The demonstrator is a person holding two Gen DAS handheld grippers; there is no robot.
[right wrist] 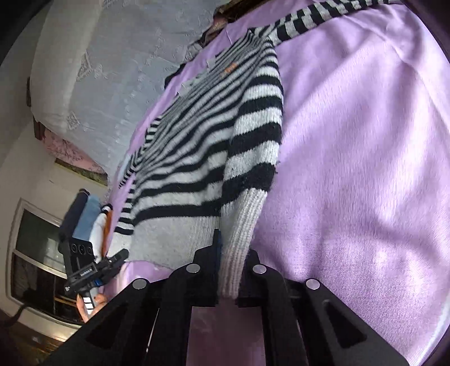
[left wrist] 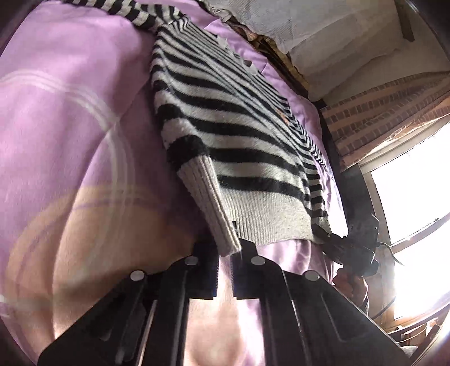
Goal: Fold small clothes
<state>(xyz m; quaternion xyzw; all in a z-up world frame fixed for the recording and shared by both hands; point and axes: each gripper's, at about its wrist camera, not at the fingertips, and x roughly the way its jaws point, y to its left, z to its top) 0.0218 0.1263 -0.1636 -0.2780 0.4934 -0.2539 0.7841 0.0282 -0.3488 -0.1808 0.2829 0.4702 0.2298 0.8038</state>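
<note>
A black-and-white striped knit sweater (left wrist: 225,112) lies on a purple blanket (left wrist: 70,98). One sleeve is folded down over its body, with the grey ribbed cuff (left wrist: 216,208) at the hem end. My left gripper (left wrist: 225,253) is shut on the tip of that cuff. In the right wrist view the sweater (right wrist: 202,140) shows the same way, and my right gripper (right wrist: 229,270) is shut on a grey ribbed cuff (right wrist: 242,233). The other sleeve (right wrist: 323,17) stretches away at the far end. The other gripper shows at the hem corner (left wrist: 357,242) and in the right wrist view (right wrist: 92,267).
The purple blanket (right wrist: 365,169) covers the bed. A white lace cover (right wrist: 112,70) lies beyond the bed. A brick wall (left wrist: 379,112) and a bright window (left wrist: 416,197) are at the right. Folded clothes (right wrist: 90,216) are stacked by the hem.
</note>
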